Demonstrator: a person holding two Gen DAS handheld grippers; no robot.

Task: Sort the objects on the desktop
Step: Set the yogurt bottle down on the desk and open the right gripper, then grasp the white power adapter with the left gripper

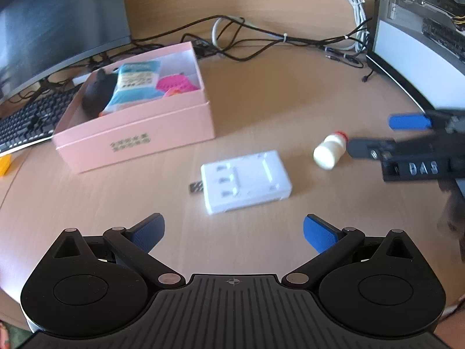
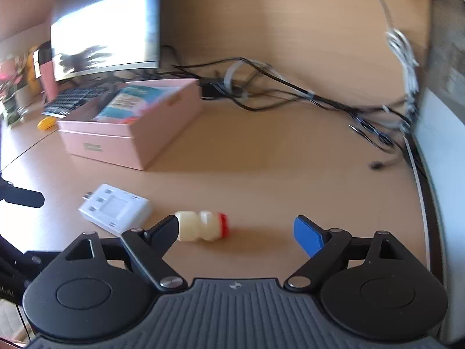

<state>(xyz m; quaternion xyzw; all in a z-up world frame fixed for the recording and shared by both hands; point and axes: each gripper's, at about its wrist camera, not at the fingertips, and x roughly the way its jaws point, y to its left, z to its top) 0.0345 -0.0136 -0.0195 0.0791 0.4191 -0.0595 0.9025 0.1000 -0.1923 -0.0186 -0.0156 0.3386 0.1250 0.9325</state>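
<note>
A small white bottle with a red cap lies on its side on the wooden desk; it also shows in the right wrist view. My right gripper is open, its left finger against the bottle's base. It shows at the right of the left wrist view. A white power adapter lies left of the bottle, also seen in the right wrist view. My left gripper is open and empty just short of the adapter. An open pink box holds a tissue pack and other items.
A monitor and black keyboard stand at the left behind the box. A tangle of cables runs along the back. A computer case stands at the right. A yellow item lies at the far left.
</note>
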